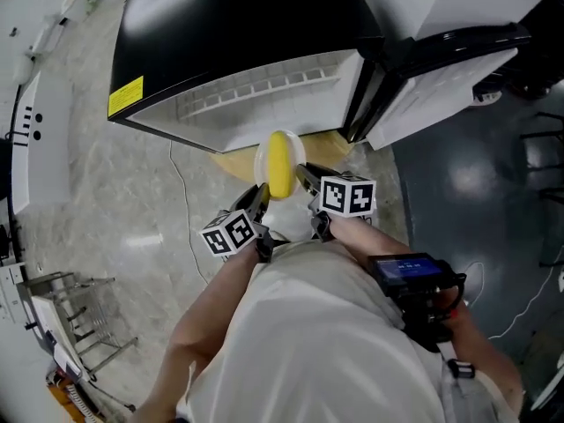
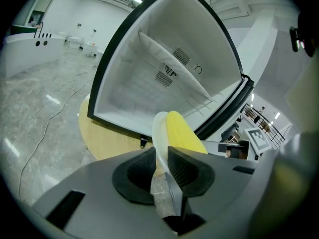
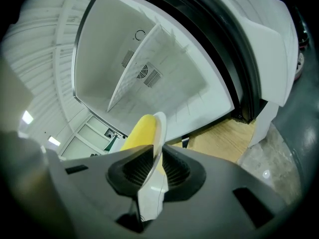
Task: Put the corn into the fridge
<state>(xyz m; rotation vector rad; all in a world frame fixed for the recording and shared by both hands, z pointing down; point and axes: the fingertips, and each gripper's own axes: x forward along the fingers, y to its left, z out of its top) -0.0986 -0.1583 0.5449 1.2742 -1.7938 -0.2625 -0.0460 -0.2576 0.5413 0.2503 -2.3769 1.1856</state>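
A yellow corn cob lies on a white plate held in the air just in front of the open fridge. My left gripper is shut on the plate's near left rim, and my right gripper is shut on its right rim. In the left gripper view the plate stands edge-on between the jaws of the left gripper, with the corn to its right. In the right gripper view the plate rim is pinched in the right gripper, the corn to its left. The fridge cavity has a shelf inside.
The fridge door swings open to the right. The fridge stands on a round yellow wooden board. A thin cable runs over the pale floor on the left. A metal rack stands at the lower left.
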